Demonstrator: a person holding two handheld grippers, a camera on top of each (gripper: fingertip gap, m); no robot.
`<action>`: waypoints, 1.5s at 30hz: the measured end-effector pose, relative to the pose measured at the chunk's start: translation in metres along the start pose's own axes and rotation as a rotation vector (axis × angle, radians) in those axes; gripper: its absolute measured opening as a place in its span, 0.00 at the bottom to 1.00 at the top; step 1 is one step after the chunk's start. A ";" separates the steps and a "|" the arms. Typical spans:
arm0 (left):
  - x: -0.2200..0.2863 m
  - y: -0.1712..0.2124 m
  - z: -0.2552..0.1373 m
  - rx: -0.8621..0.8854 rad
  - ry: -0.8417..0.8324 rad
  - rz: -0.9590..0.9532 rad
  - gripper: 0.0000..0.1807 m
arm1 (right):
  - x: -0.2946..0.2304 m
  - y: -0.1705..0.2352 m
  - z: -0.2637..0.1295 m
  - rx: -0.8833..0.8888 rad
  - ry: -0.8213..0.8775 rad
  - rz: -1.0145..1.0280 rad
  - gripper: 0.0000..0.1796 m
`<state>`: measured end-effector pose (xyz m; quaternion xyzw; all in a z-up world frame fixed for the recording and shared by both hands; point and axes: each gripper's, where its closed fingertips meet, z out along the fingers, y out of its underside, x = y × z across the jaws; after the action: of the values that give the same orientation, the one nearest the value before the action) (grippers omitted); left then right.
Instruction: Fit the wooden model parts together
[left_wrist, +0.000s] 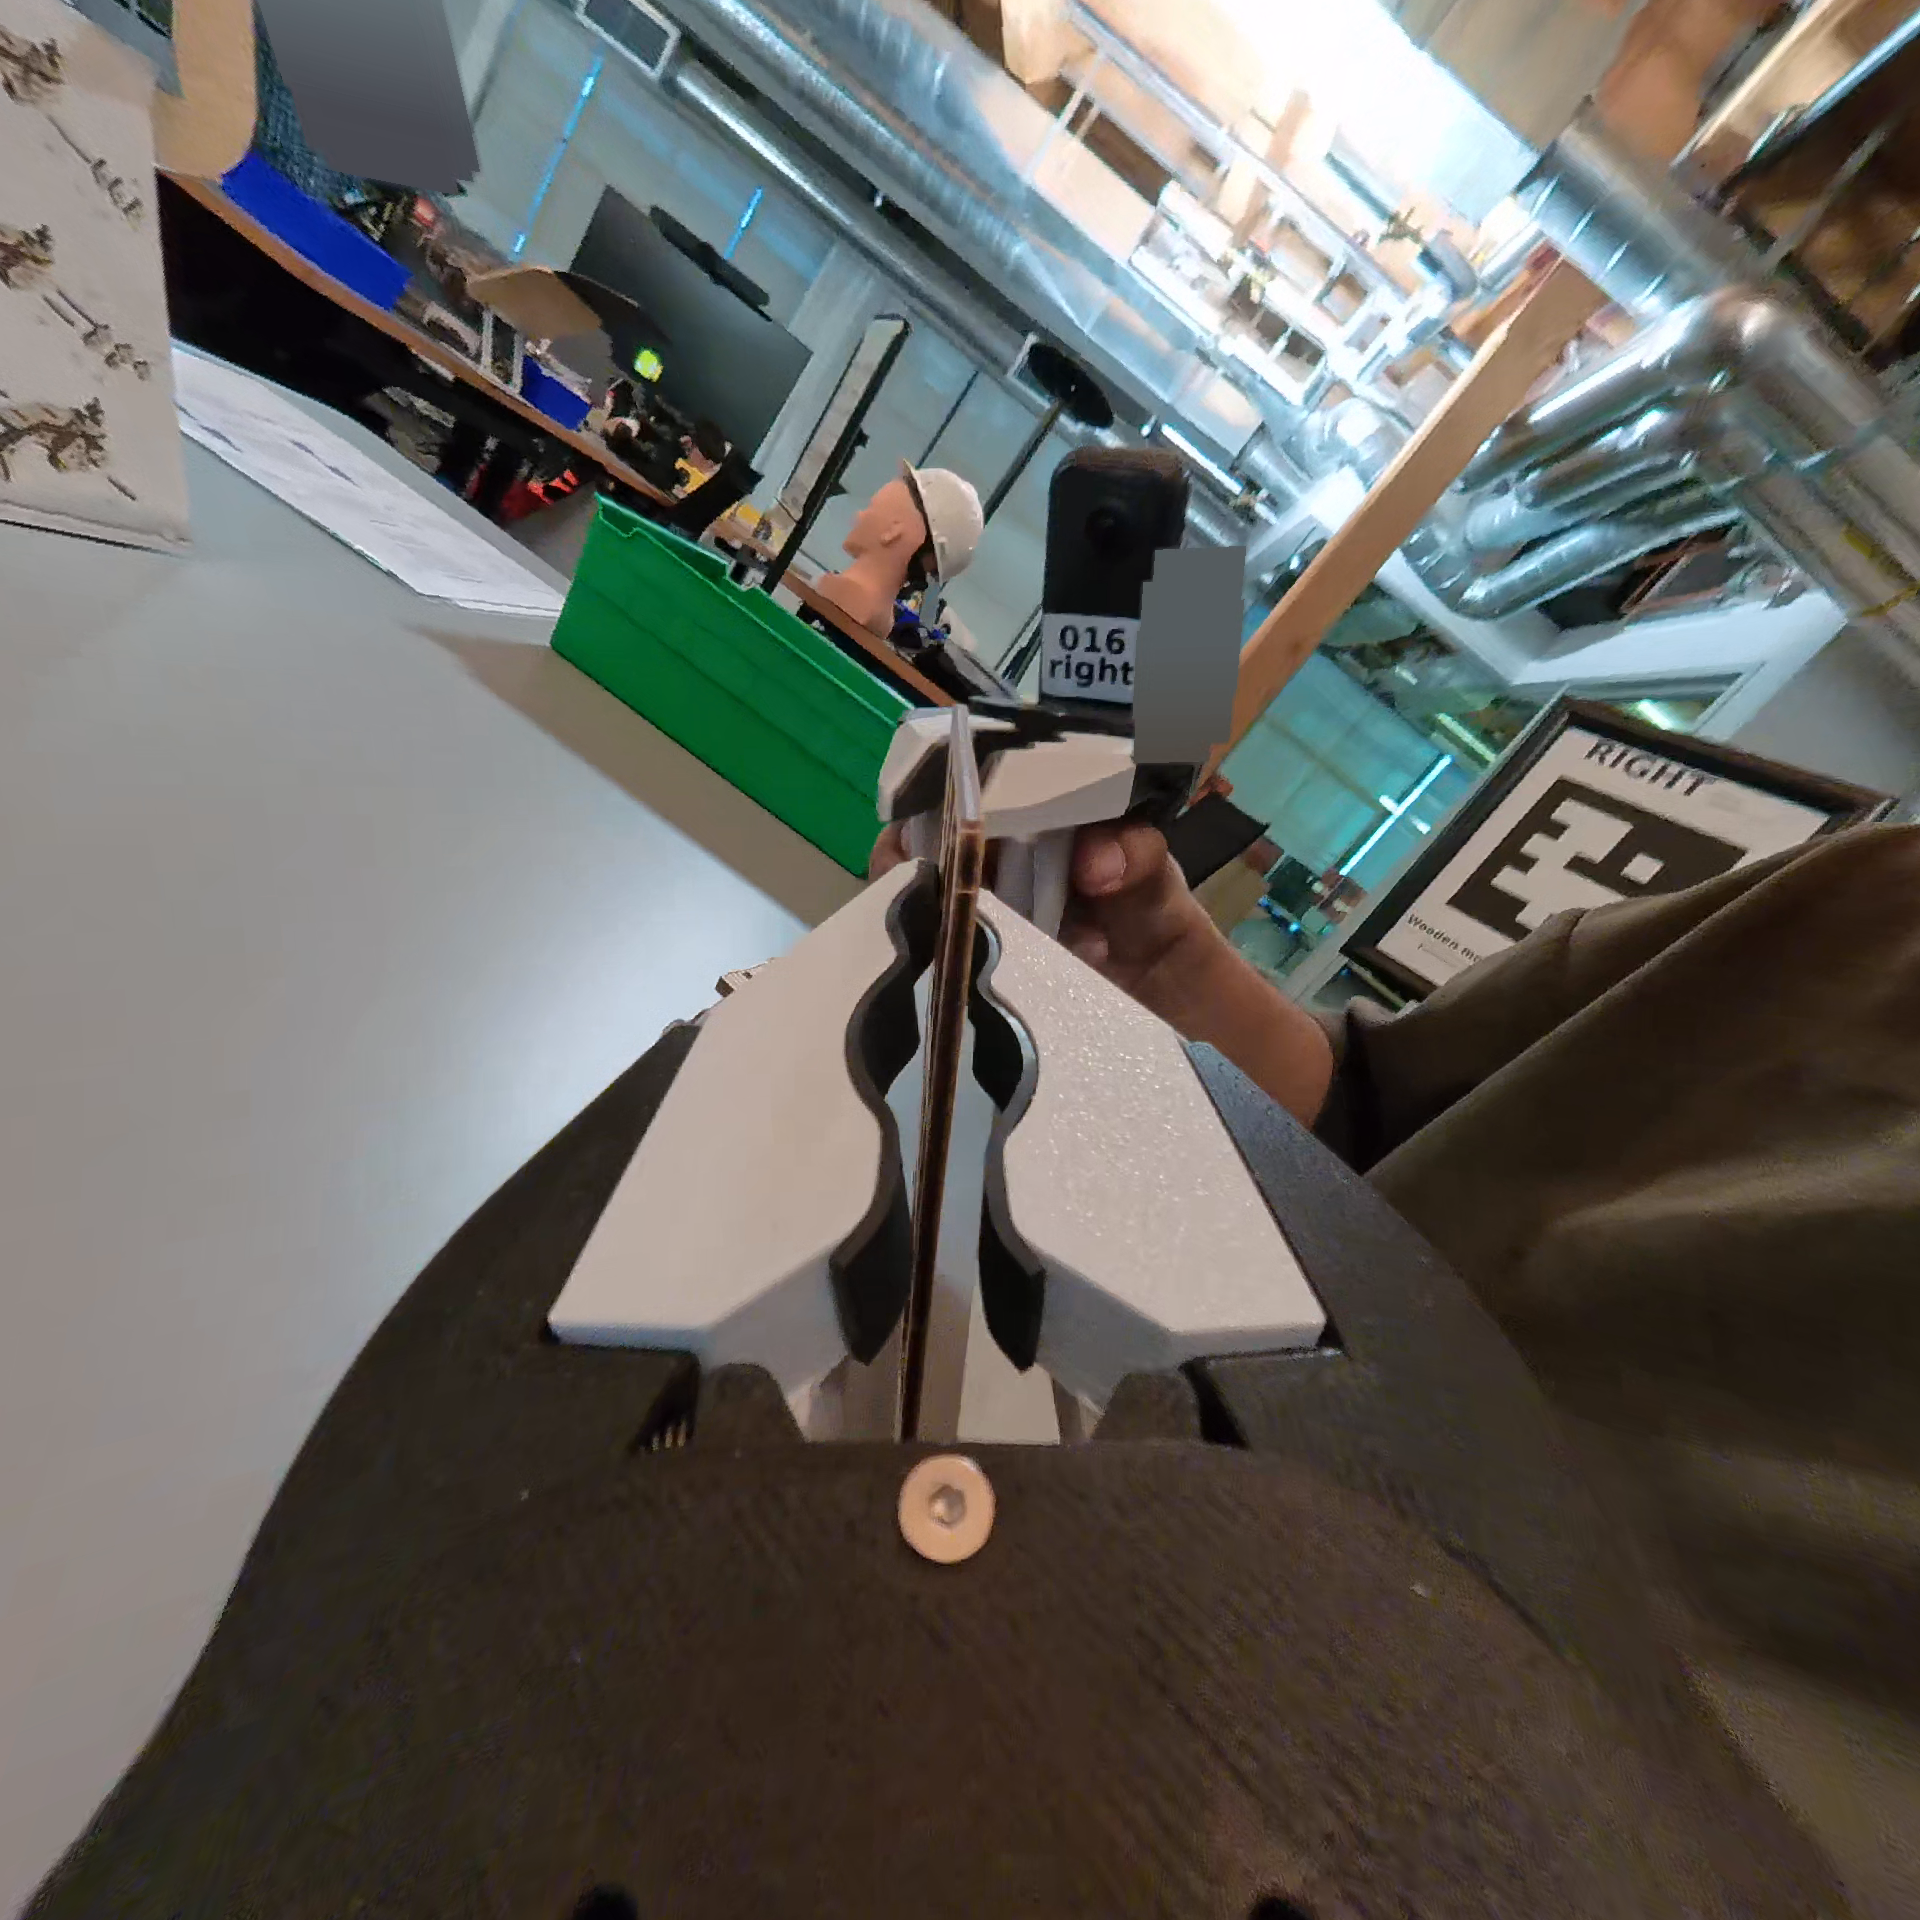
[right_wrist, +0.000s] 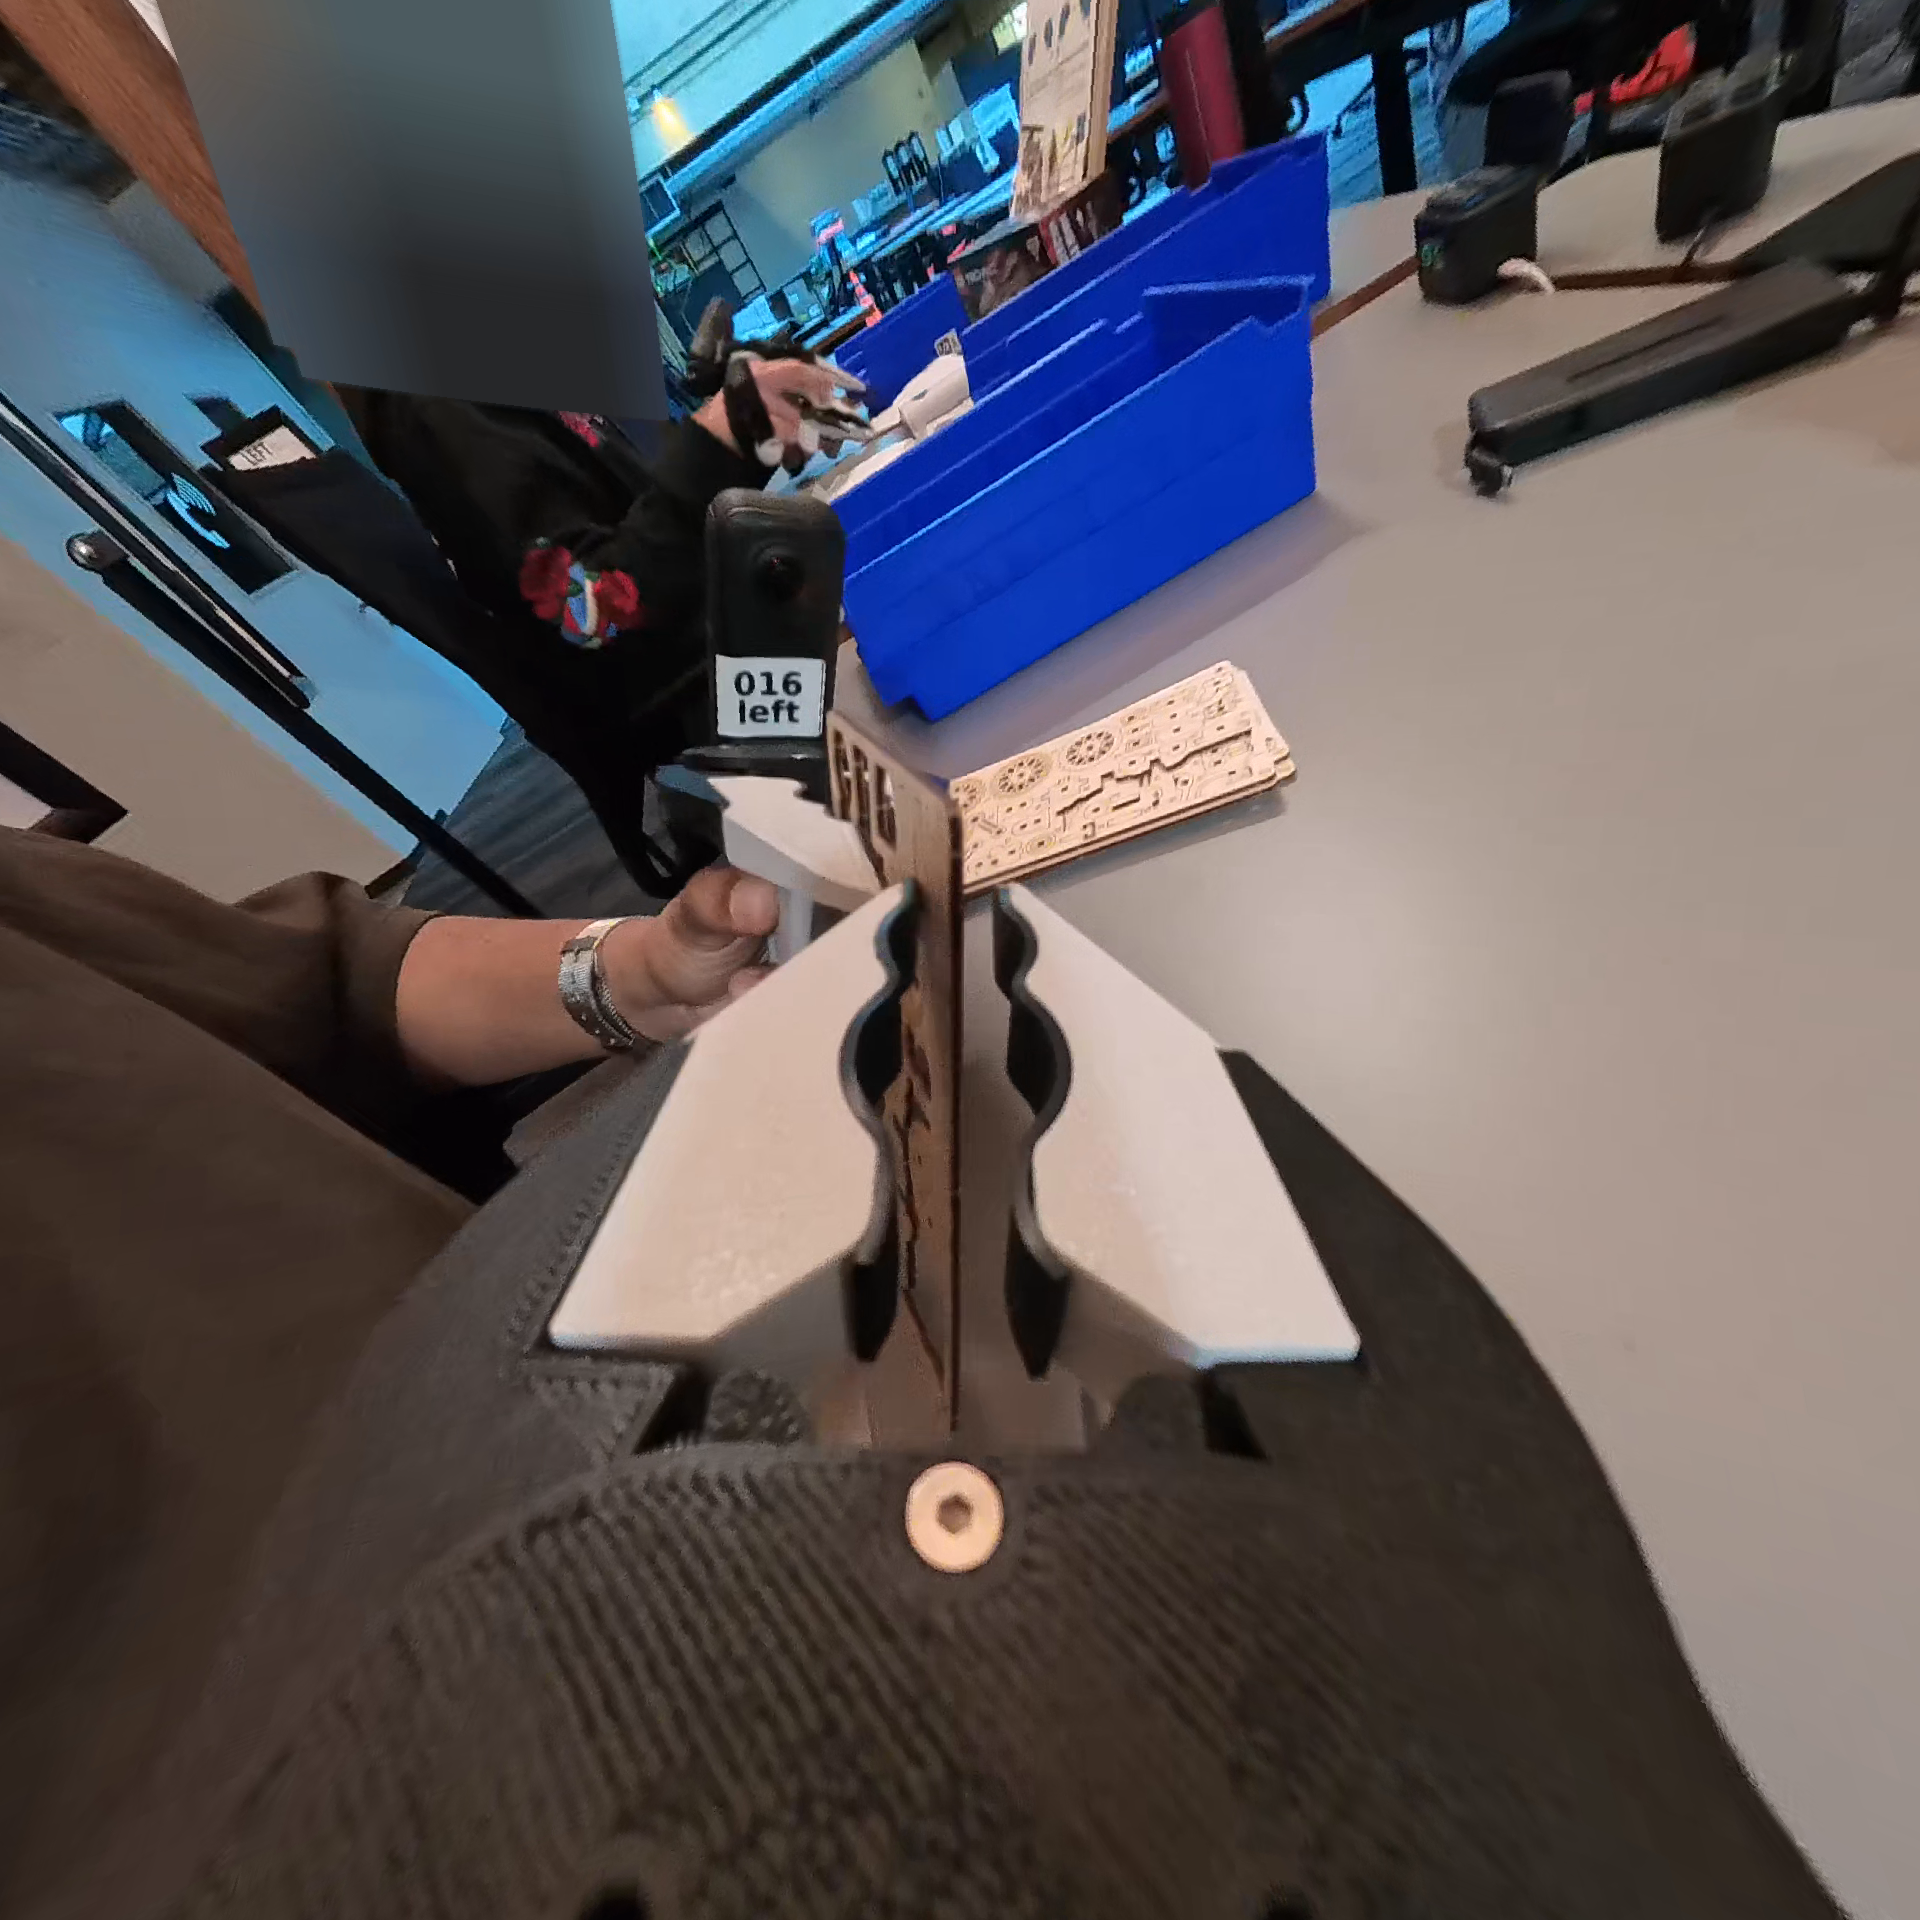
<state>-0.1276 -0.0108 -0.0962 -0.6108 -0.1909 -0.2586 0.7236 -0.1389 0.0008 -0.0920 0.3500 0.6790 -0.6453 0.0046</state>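
Both grippers — left (left_wrist: 940, 914) and right (right_wrist: 951, 904) — have their jaws clenched on one thin wooden sheet (right_wrist: 928, 1049), held edge-on in the air above the tabletop (right_wrist: 1507, 935), near its edge. Twisting the two against each other could snap it; more sheets (right_wrist: 1127, 774) lie flat beyond.

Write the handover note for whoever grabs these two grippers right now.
Left gripper: shut on the wooden sheet, held edge-on between its fingers.
Right gripper: shut on the same wooden sheet, from the opposite end; the two grippers face each other.
The sheet is held up off the grey table.
A stack of uncut part sheets lies flat on the table, beside the blue bin.
Done: one sheet picked up, held by both grippers.
Left: no assembled parts are visible; the fitting seems still to do.
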 end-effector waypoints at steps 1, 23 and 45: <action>0.001 0.001 0.001 -0.008 -0.004 0.016 0.00 | -0.001 -0.002 0.000 0.015 0.000 -0.015 0.05; 0.002 0.002 0.002 -0.013 -0.011 0.024 0.00 | -0.003 -0.003 -0.004 0.001 -0.006 -0.030 0.04; -0.005 0.005 0.003 -0.030 -0.092 0.064 0.00 | 0.006 0.000 -0.003 -0.004 0.086 -0.062 0.04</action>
<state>-0.1285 -0.0060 -0.1028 -0.6388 -0.2006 -0.2097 0.7126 -0.1416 0.0064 -0.0945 0.3563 0.6905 -0.6280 -0.0438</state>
